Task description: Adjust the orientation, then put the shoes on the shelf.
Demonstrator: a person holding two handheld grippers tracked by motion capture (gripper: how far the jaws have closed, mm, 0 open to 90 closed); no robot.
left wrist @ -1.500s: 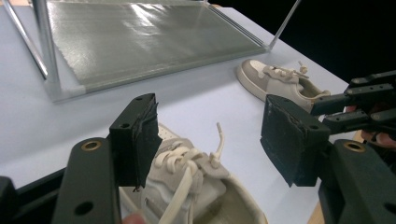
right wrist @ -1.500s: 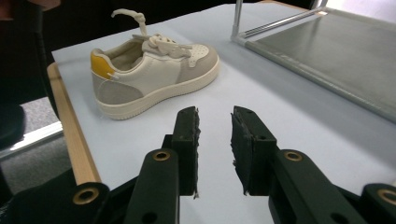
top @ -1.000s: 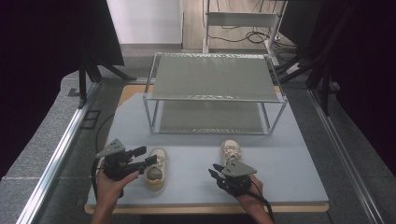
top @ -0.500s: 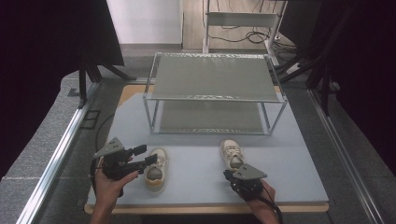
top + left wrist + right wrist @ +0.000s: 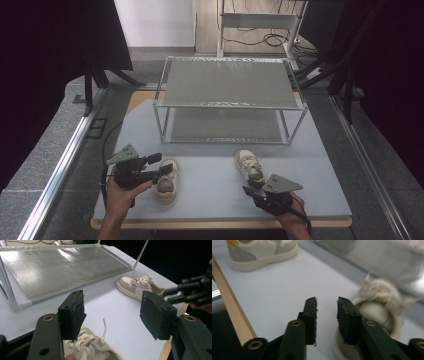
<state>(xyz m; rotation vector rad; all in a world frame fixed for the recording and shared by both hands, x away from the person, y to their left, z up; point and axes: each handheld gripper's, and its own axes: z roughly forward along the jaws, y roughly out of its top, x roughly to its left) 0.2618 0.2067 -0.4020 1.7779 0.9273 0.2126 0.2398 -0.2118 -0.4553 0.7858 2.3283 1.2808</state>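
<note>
While the two-level rack (image 5: pixel 230 100) stands in the middle of the high view, two pale shoes lie on the blue-grey table (image 5: pixel 210 185) in the lower part of the frame. At lower left, the left gripper (image 5: pixel 159 166) hovers over the left shoe (image 5: pixel 167 181), jaws wide apart with nothing between them. At lower right, the right gripper (image 5: pixel 248 191) sits just beside the heel of the right shoe (image 5: pixel 250 166), jaws slightly parted, gripping nothing.

Black left gripper (image 5: pixel 159 165) and right gripper (image 5: pixel 248 191), grey triangular plates, brass-ringed screw holes, black cables
</note>
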